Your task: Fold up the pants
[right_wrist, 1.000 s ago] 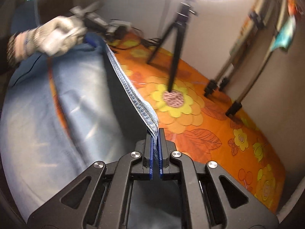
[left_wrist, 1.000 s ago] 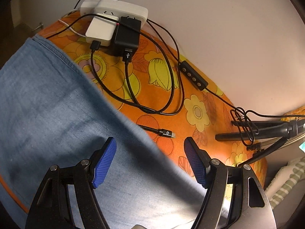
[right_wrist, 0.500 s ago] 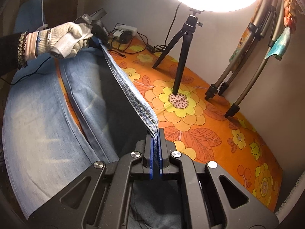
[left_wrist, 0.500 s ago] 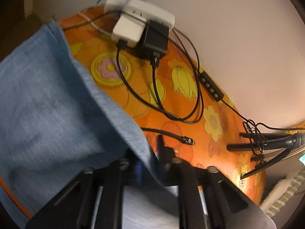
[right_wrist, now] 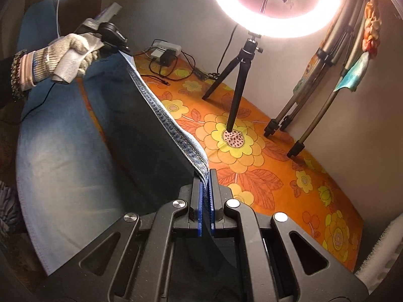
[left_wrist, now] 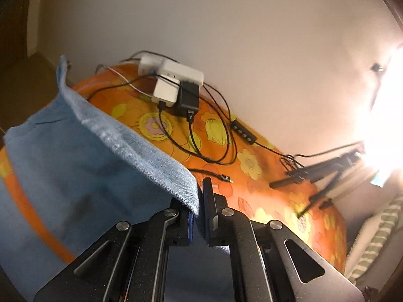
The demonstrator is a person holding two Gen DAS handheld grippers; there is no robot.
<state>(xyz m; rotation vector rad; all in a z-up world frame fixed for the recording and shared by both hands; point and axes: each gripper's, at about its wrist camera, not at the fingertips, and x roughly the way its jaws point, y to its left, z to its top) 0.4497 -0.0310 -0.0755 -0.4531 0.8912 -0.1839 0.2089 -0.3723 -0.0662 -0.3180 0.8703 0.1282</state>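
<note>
1. The ring light (right_wrist: 267, 5) glows bright at the top of the right wrist view — its rim blown white.
2. Left wrist view: harsh glare on the right edge, slight blur.
3. Fisheye bending — dark corners in both.

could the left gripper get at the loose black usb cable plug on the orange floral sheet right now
Probably not yet: the left gripper is shut on the blue denim pants. The cable plug lies uncovered just ahead.
</note>
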